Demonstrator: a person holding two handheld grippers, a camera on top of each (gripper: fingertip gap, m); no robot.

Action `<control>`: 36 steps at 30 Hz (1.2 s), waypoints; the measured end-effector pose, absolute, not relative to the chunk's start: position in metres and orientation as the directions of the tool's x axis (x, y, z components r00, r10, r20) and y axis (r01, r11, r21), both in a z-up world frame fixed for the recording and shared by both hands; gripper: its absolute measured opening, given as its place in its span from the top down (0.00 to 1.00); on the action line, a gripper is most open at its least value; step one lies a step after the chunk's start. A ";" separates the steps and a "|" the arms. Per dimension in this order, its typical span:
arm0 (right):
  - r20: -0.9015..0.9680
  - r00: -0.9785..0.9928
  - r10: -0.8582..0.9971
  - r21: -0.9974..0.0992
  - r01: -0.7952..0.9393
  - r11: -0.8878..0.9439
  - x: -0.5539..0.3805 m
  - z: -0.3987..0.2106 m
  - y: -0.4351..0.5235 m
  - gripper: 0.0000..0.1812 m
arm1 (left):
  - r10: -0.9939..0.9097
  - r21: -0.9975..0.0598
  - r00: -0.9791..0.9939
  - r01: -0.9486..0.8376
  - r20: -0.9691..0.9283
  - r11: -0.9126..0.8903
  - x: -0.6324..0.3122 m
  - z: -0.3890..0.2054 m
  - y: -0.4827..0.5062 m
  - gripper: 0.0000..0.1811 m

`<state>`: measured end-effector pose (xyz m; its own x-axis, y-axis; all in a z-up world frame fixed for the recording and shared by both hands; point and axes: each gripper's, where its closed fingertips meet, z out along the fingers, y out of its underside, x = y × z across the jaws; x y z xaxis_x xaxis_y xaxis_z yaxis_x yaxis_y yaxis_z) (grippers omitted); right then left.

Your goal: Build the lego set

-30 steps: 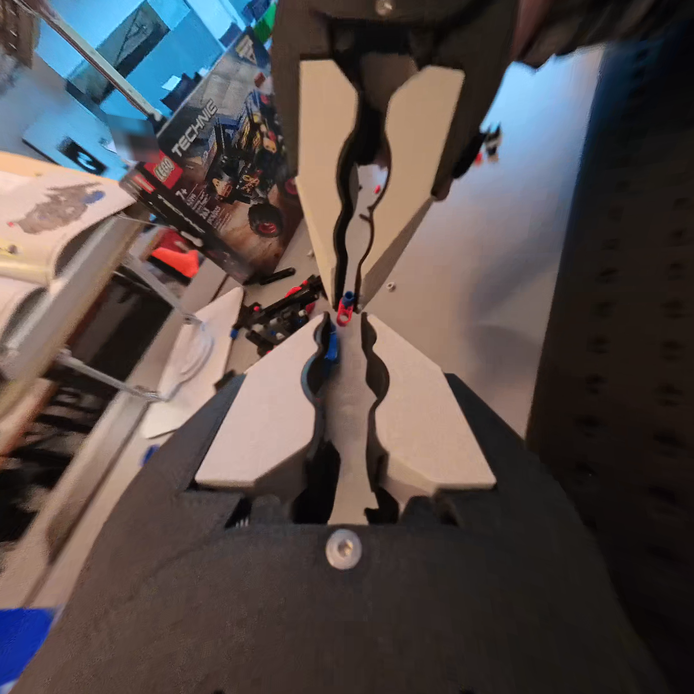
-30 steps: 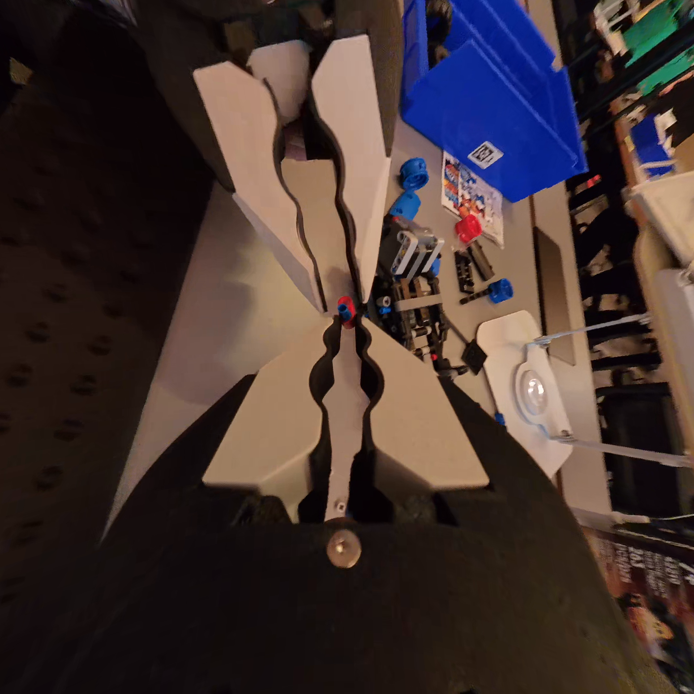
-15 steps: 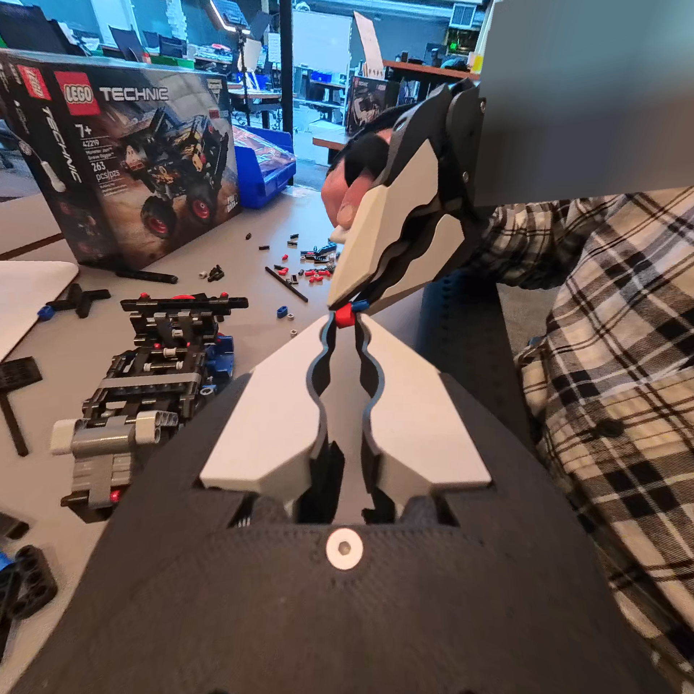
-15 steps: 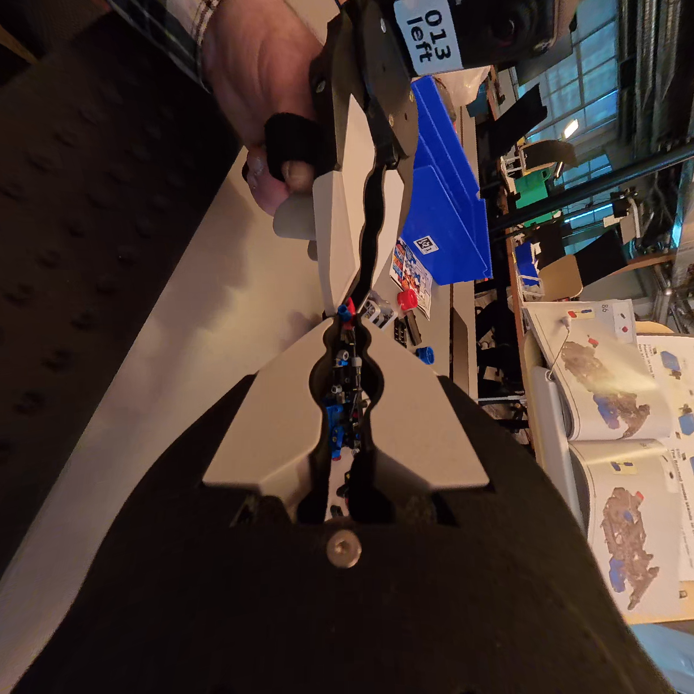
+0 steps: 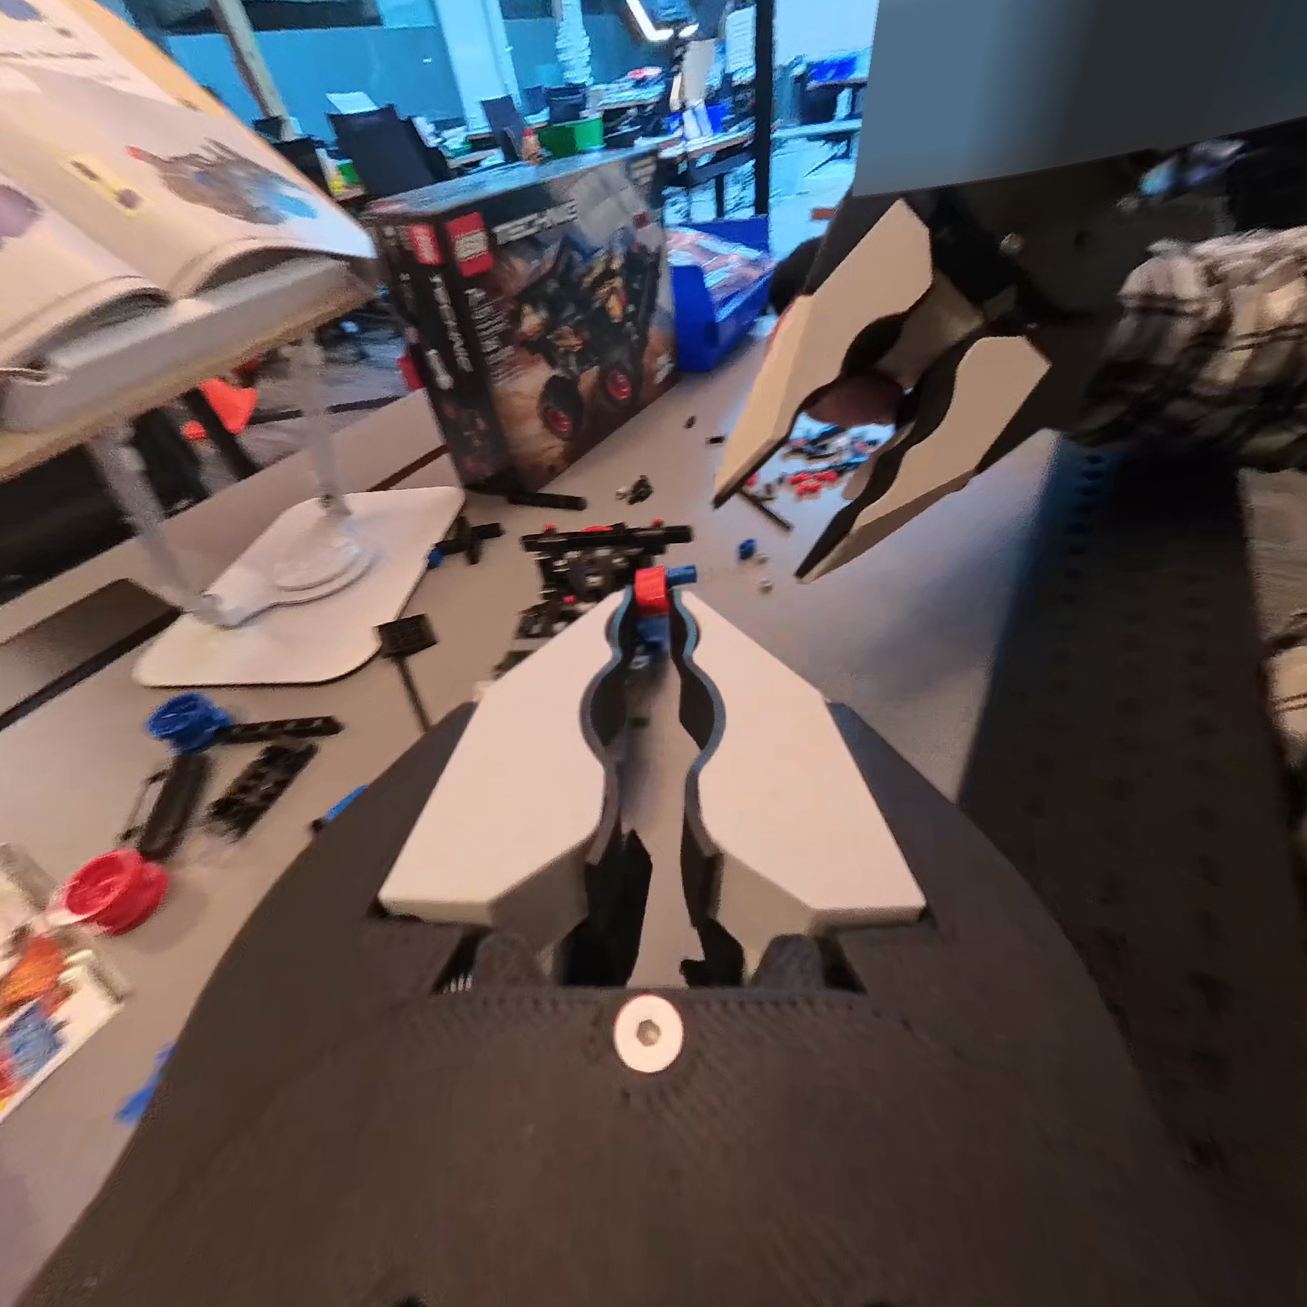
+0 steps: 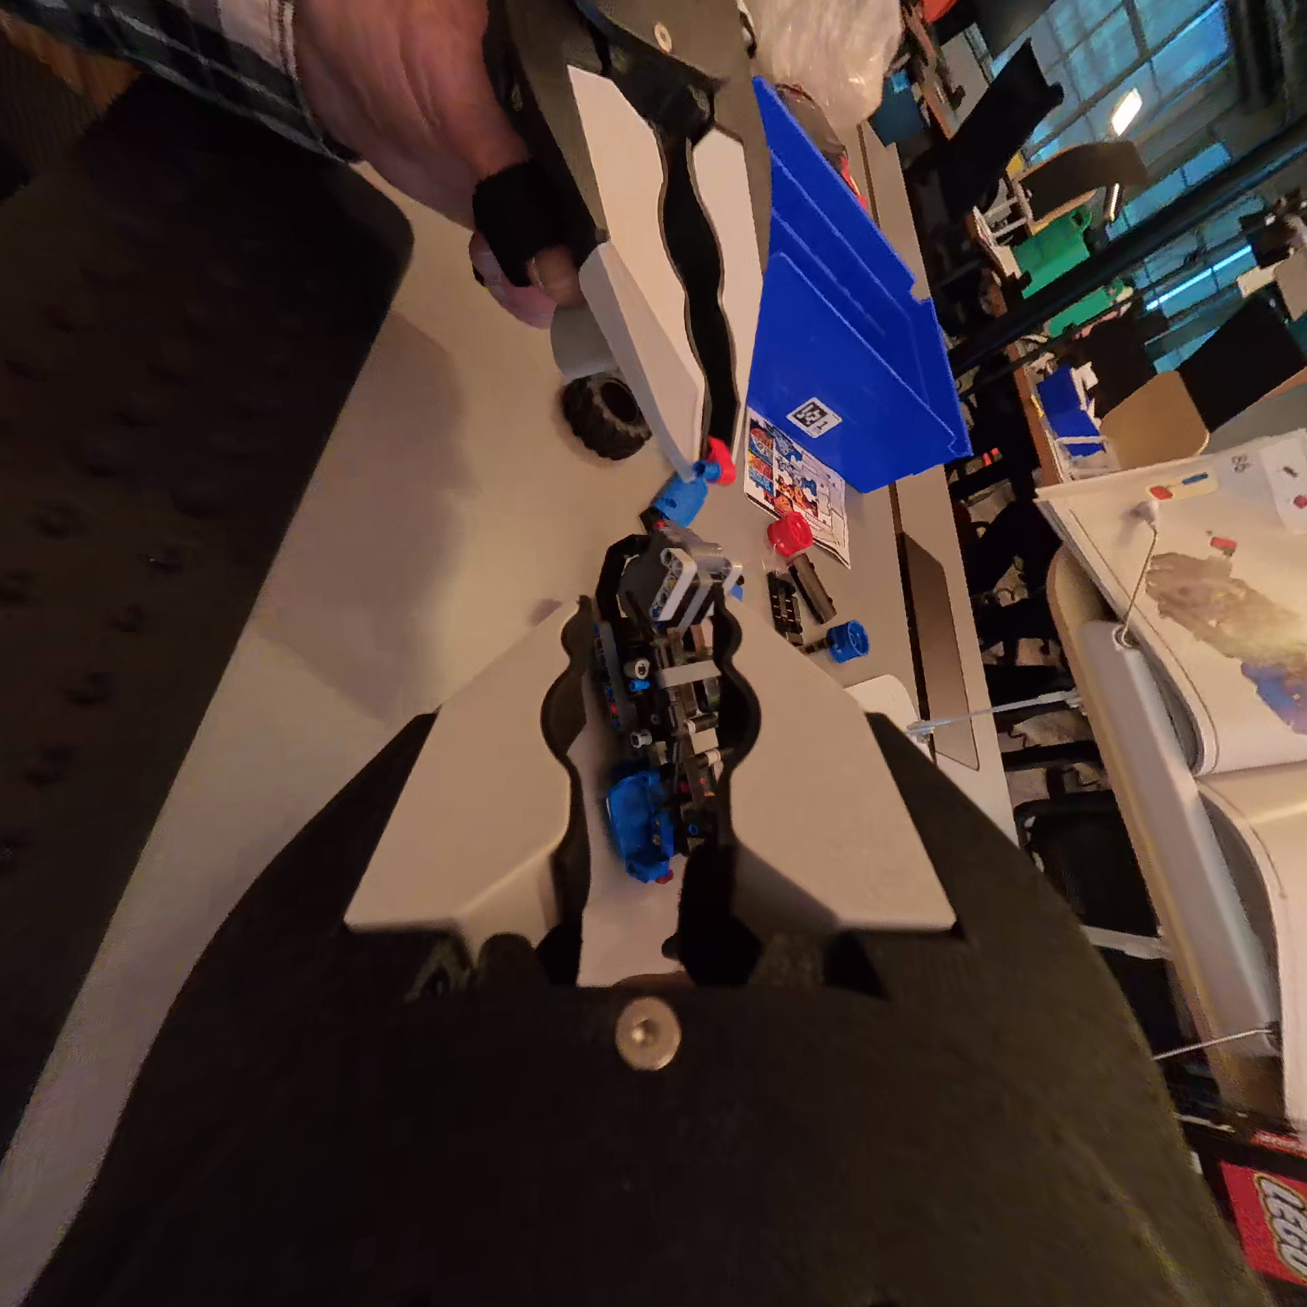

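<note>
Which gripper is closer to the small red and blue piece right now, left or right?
Left. The left gripper is shut on the small red and blue piece, pinching it at its fingertips. The right gripper is open and empty, apart from the piece, off to its right.

We see the left gripper [image 5: 654, 601] pinching a red connector with a blue pin [image 5: 654, 585] at its fingertips. The right gripper [image 5: 764, 534] hangs nearby with fingers spread, above the black chassis [image 5: 601, 555] on the counter [image 5: 884, 636].

Instruction booklet [image 5: 141, 184] upper left is blurry and cropped; set box [image 6: 1266, 1216] cut off at the lower right corner.
</note>
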<state>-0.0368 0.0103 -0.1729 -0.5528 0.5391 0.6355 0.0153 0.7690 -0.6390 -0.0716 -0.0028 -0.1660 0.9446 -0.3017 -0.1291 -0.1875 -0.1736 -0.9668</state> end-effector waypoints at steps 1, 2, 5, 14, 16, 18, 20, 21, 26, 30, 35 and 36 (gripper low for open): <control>0.626 -0.550 0.553 -0.649 0.025 0.760 -0.040 -0.172 0.012 0.82 | -0.274 -0.959 0.948 -0.218 -0.163 -0.184 -0.080 -0.166 -0.003 0.96; 0.611 -0.552 0.567 -0.663 0.034 0.748 -0.043 -0.171 0.014 0.82 | -0.246 -0.951 0.949 -0.244 -0.195 -0.188 -0.088 -0.164 -0.003 0.96; 0.554 -0.564 0.612 -0.708 0.067 0.703 -0.054 -0.169 0.017 0.81 | -0.194 -0.934 0.946 -0.296 -0.258 -0.200 -0.108 -0.160 -0.001 0.96; 0.419 -0.611 0.672 -0.771 0.152 0.619 -0.080 -0.176 0.021 0.73 | -0.141 -0.919 0.952 -0.299 -0.271 -0.256 -0.145 -0.184 0.017 0.96; 0.397 -0.624 0.673 -0.772 0.170 0.613 -0.084 -0.182 0.020 0.73 | -0.140 -0.921 0.957 -0.285 -0.255 -0.267 -0.148 -0.192 0.019 0.96; 0.372 -0.634 0.678 -0.777 0.187 0.601 -0.087 -0.187 0.019 0.73 | -0.139 -0.919 0.958 -0.280 -0.250 -0.278 -0.150 -0.198 0.021 0.96; 0.347 -0.637 0.689 -0.785 0.206 0.585 -0.091 -0.192 0.019 0.73 | -0.133 -0.923 0.962 -0.268 -0.240 -0.277 -0.152 -0.200 0.021 0.96; 0.333 -0.637 0.695 -0.788 0.217 0.576 -0.093 -0.194 0.019 0.73 | -0.130 -0.922 0.962 -0.267 -0.239 -0.280 -0.153 -0.201 0.022 0.96; 0.272 -0.632 0.726 -0.815 0.250 0.523 -0.100 -0.202 0.017 0.73 | -0.141 -0.924 0.963 -0.260 -0.228 -0.282 -0.155 -0.208 0.025 0.96; 0.232 -0.633 0.738 -0.818 0.283 0.500 -0.102 -0.211 0.016 0.72 | -0.142 -0.923 0.965 -0.255 -0.223 -0.286 -0.154 -0.211 0.028 0.96; 0.208 -0.663 0.719 -0.810 0.296 0.507 -0.097 -0.219 0.014 0.88 | -0.131 -0.920 0.965 -0.256 -0.227 -0.295 -0.154 -0.213 0.028 0.96; 0.207 -0.673 0.710 -0.809 0.290 0.511 -0.095 -0.220 0.013 0.93 | -0.131 -0.924 0.967 -0.248 -0.219 -0.290 -0.153 -0.212 0.028 0.96</control>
